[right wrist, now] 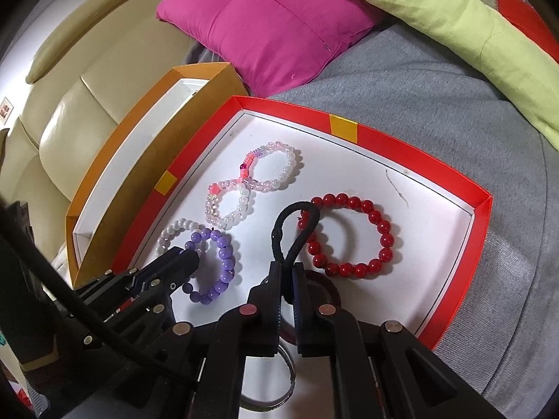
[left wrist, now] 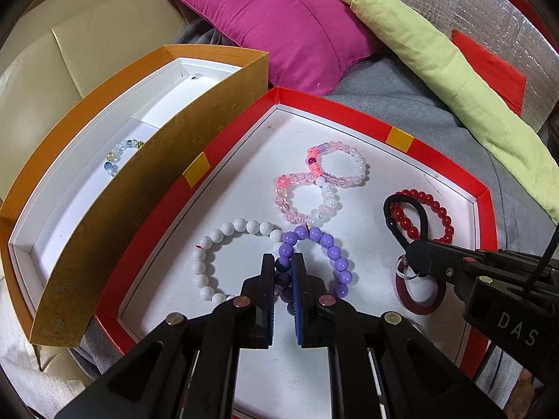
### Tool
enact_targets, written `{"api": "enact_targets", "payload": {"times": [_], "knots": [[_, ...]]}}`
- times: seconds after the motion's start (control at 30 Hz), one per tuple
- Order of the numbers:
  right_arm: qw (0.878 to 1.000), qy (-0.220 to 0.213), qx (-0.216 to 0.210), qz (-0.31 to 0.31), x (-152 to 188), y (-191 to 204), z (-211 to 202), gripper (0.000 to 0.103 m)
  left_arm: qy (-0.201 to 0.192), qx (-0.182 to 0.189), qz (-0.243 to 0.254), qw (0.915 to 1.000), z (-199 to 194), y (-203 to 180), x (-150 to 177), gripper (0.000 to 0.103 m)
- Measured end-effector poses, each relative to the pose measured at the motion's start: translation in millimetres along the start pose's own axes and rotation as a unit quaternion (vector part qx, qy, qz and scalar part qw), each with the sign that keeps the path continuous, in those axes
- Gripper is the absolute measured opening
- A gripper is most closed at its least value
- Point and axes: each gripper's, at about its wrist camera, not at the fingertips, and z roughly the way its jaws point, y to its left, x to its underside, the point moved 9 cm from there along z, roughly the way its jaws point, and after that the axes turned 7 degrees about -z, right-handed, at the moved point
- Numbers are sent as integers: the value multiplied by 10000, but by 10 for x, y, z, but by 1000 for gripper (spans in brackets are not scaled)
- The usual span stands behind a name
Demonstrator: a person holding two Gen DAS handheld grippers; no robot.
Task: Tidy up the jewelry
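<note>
A red-rimmed tray holds several bracelets. My left gripper is shut on the purple bead bracelet, which touches a white bead bracelet. My right gripper is shut on a black hair tie that overlaps the red bead bracelet. The right gripper also shows in the left wrist view. Two pink and white bead bracelets lie further back in the tray. A dark red ring and a metal bangle lie near the front. A pale blue bead bracelet lies in the orange box.
The tray and the orange box sit on a grey blanket over a beige leather sofa. A magenta cushion and a light green cushion lie behind the tray. A red object is at the far right.
</note>
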Motion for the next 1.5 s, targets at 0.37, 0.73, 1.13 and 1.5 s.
{"api": "enact_targets", "payload": {"times": [0.37,0.73,1.13,1.5], "knots": [[9999,-75,104,54,-12,-43,-96,34,-30,-3,-60,10000,-64,41,11,10],[9969,-544,518,-234,92,-65,-706,77,-514,-200,-228,9982,-601,237,7,67],[9811,-1176,1300,-822,623,46,-1528,101,-1088,-590,-155,9922,-1362,192,348,81],[9749,-1400,1447,-956,1114,29,-1948,102,-1314,-684,-192,9888,-1803,-37,673,81]]}}
